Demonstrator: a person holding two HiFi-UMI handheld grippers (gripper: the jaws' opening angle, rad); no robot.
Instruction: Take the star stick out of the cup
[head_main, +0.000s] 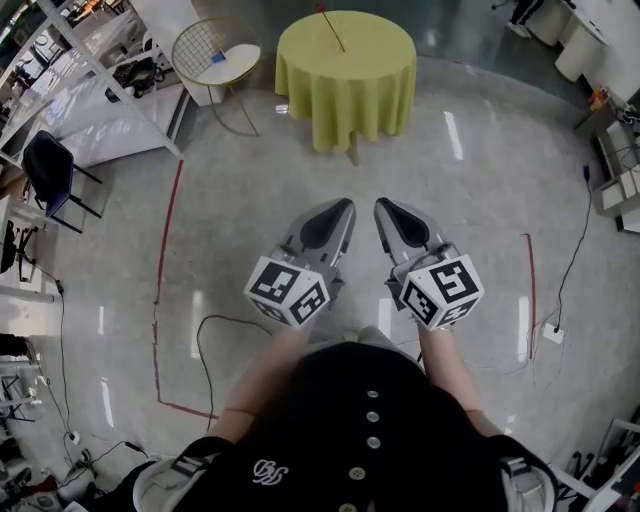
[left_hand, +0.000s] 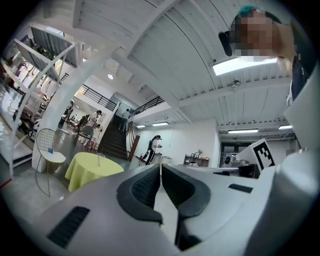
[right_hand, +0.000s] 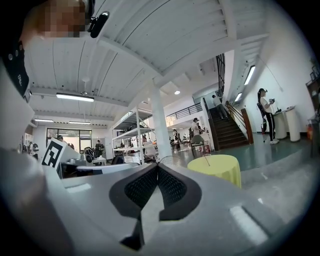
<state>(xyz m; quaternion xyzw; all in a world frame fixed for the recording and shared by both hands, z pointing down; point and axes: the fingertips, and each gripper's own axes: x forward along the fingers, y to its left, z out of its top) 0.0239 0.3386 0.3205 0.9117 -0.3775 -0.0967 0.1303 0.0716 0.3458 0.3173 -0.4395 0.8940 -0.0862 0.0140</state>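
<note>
Floor (head_main: 250, 200): one, pale and glossy. It carries two red tape lines, one at the left (head_main: 160, 270) and one at the right (head_main: 530, 290), and one loose black cable (head_main: 200, 345).

Table (head_main: 345, 60): one, round, under a yellow-green cloth that hangs down the sides. It stands well ahead of both grippers.

Chairs: two. One wire chair (head_main: 205, 40) with a white seat stands just left of the table, and one small blue item (head_main: 219, 57) lies on that seat. One dark chair (head_main: 48, 170) stands at the far left.

Grippers: two, held side by side, level, pointing at the table.
- Left gripper (head_main: 345, 205): the jaws are fully closed, pad against pad, and nothing is between them.
- Right gripper (head_main: 383, 203): the jaws are fully closed, pad against pad, and nothing is between them.

Marker cubes: two, one on each gripper, left (head_main: 288, 290) and right (head_main: 442, 290). Each face shows a black-and-white square pattern, with no letters or words.

Stick (head_main: 333, 30): one, thin and dark, leaning near the middle of the table top, well apart from both grippers. At this size the cup cannot be made out.

Writing: one pale stitched mark (head_main: 265, 471) on the person's dark top, which is not legible. No brand or label can be read.
</note>
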